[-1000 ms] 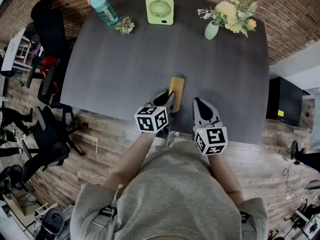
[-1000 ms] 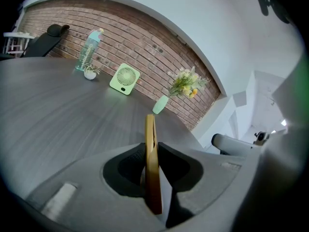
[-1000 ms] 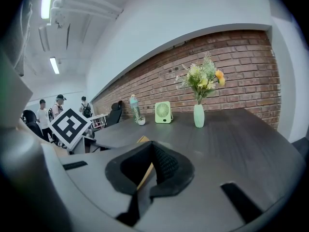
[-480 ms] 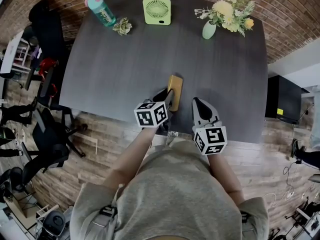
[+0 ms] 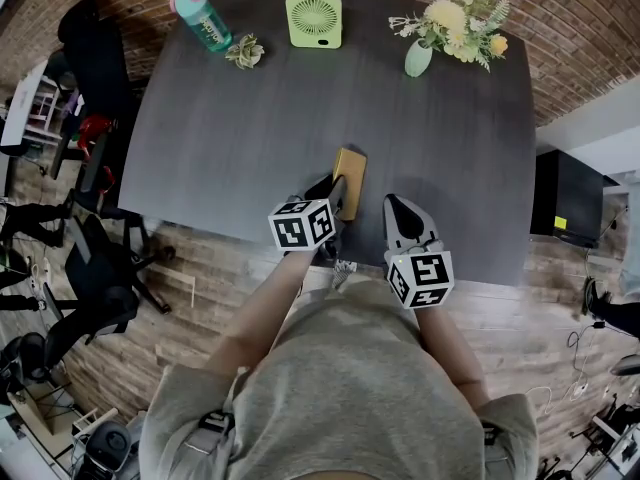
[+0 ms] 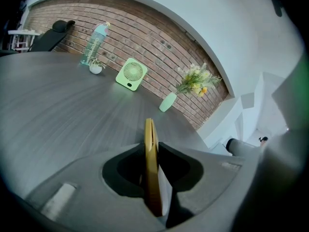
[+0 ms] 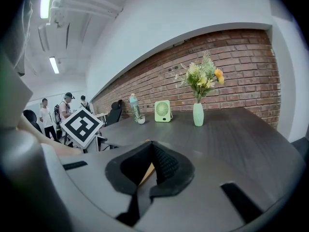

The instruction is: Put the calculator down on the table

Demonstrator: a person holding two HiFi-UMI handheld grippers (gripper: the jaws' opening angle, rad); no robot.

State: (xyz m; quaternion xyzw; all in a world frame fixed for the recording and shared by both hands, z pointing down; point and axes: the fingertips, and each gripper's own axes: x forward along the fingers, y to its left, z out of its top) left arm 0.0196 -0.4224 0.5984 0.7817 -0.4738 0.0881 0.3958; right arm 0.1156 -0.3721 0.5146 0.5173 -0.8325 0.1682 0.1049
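Note:
A flat yellow calculator is over the near part of the dark table, standing on its edge. My left gripper is shut on its near end. In the left gripper view the calculator runs edge-on between the jaws of the left gripper. Whether it touches the tabletop I cannot tell. To its right, my right gripper hovers at the table's front edge, shut with nothing held. In the right gripper view a sliver of the calculator shows behind the right gripper.
Along the table's far edge stand a teal bottle, a small potted plant, a green fan and a vase of flowers. Office chairs stand to the left, a black box to the right. People stand far off.
My left gripper with the calculator has shifted slightly forward over the table. The right gripper has stayed where it was.

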